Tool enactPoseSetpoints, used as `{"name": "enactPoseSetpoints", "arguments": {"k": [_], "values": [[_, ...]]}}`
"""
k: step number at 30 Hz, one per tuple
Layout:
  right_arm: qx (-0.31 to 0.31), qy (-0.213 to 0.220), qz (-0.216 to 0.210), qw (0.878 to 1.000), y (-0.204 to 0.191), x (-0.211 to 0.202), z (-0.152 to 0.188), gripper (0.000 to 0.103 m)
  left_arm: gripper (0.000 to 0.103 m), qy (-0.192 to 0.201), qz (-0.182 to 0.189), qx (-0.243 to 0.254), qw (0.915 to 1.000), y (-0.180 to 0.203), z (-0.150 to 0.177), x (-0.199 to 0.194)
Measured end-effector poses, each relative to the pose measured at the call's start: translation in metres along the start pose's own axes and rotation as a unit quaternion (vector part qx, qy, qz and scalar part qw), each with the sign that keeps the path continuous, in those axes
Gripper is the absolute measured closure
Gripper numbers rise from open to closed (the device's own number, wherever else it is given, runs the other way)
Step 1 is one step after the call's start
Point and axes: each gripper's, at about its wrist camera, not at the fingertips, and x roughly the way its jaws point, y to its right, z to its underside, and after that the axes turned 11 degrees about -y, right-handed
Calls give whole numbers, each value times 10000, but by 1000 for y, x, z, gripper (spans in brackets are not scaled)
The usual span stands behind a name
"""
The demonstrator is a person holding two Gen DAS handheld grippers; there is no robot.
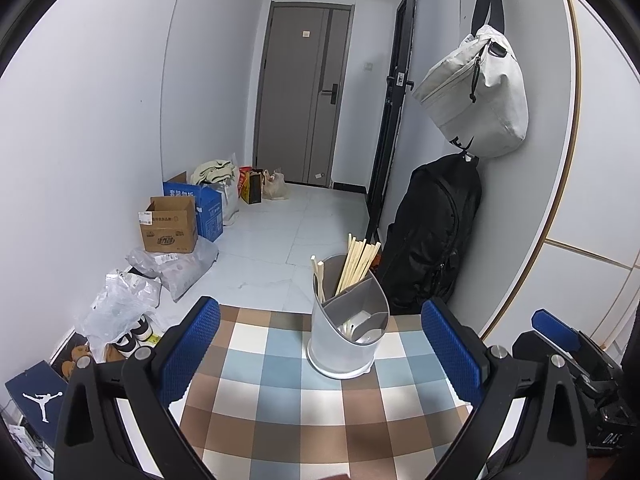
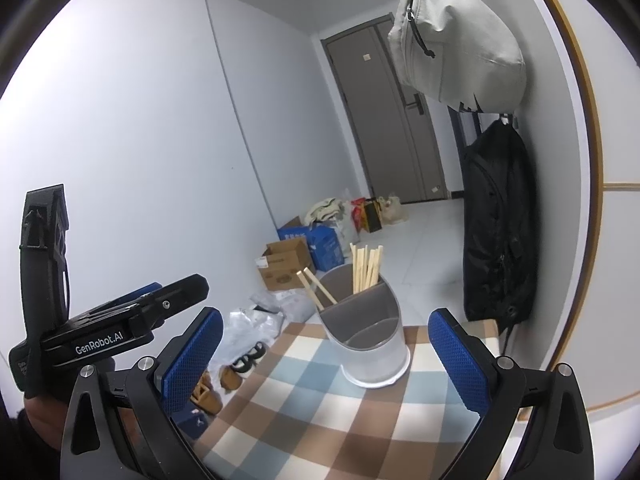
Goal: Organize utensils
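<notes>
A grey-and-white utensil holder (image 1: 346, 328) with divided compartments stands at the far edge of the checkered tablecloth (image 1: 304, 408). Several wooden chopsticks (image 1: 356, 264) stand in its back compartment, and wooden handles (image 1: 319, 280) lean in the left one. A metal utensil (image 1: 362, 330) lies in the front compartment. The holder also shows in the right wrist view (image 2: 370, 340), with chopsticks (image 2: 365, 266). My left gripper (image 1: 320, 356) is open and empty, just short of the holder. My right gripper (image 2: 326, 364) is open and empty, also near it.
The table's far edge drops to a tiled floor with cardboard boxes (image 1: 170, 224), plastic bags (image 1: 120, 312) and shoes. A black backpack (image 1: 436, 240) and a white bag (image 1: 476, 92) hang on the right wall. The other gripper (image 2: 104, 332) shows left.
</notes>
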Motion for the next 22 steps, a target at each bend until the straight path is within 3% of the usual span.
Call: {"name": "enactPoseSetpoints", "arguments": {"k": [22], "values": [[62, -56, -5, 10000, 2, 6, 2, 0, 5, -26, -47, -31, 10000, -1, 0, 8]]}}
